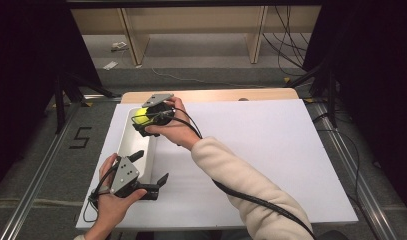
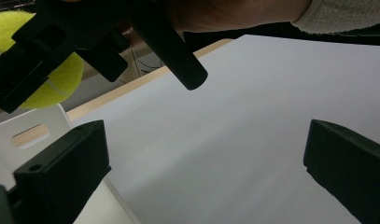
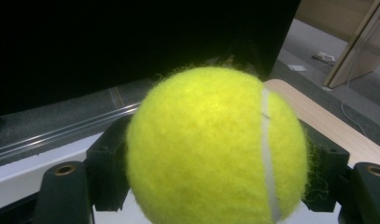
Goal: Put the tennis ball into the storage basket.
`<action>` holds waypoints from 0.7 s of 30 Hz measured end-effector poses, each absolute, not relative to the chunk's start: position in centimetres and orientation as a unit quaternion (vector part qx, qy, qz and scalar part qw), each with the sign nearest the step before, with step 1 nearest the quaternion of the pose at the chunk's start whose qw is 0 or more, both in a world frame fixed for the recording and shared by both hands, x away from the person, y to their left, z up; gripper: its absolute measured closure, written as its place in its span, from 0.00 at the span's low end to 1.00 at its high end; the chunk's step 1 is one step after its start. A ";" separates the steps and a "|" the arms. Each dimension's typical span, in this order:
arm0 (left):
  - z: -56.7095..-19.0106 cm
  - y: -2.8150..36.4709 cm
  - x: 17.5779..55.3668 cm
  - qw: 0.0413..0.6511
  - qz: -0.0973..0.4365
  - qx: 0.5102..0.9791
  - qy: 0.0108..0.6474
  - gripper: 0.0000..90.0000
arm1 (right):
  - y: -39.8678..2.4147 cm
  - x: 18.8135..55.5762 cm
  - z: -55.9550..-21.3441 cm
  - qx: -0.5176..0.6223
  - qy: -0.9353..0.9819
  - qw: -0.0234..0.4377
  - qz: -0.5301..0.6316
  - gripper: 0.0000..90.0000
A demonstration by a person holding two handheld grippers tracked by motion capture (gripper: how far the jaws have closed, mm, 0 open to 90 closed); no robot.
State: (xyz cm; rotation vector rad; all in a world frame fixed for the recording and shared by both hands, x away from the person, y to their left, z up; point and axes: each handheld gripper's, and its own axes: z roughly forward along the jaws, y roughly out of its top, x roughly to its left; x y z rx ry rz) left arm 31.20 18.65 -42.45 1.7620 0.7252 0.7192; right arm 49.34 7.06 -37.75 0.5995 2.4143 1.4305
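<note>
A white sheet [image 1: 271, 150] covers most of the wooden tabletop [image 1: 216, 95], whose far edge shows bare. Beyond it stand pale wooden frame legs [image 1: 133, 42] on grey floor. Black cables [image 1: 286, 45] trail at right. A "5" marking [image 1: 80, 137] lies left.

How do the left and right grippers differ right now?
The right gripper is shut on the tennis ball; the left gripper is open and holds nothing. The right one is over the far end of the white tray; the left sits at the tray's near end. Both have black fingers and a grey top plate.
</note>
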 end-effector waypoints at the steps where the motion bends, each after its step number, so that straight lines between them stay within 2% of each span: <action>1: -42.5 18.6 31.2 0.525 0.300 0.737 0.303 0.00 | 7.1 49.3 -37.8 0.207 0.833 0.135 0.494 0.30; 21: -42.4 18.7 31.2 0.524 0.300 0.736 0.305 0.00 | 7.7 49.5 -37.9 0.211 0.833 0.129 0.495 0.30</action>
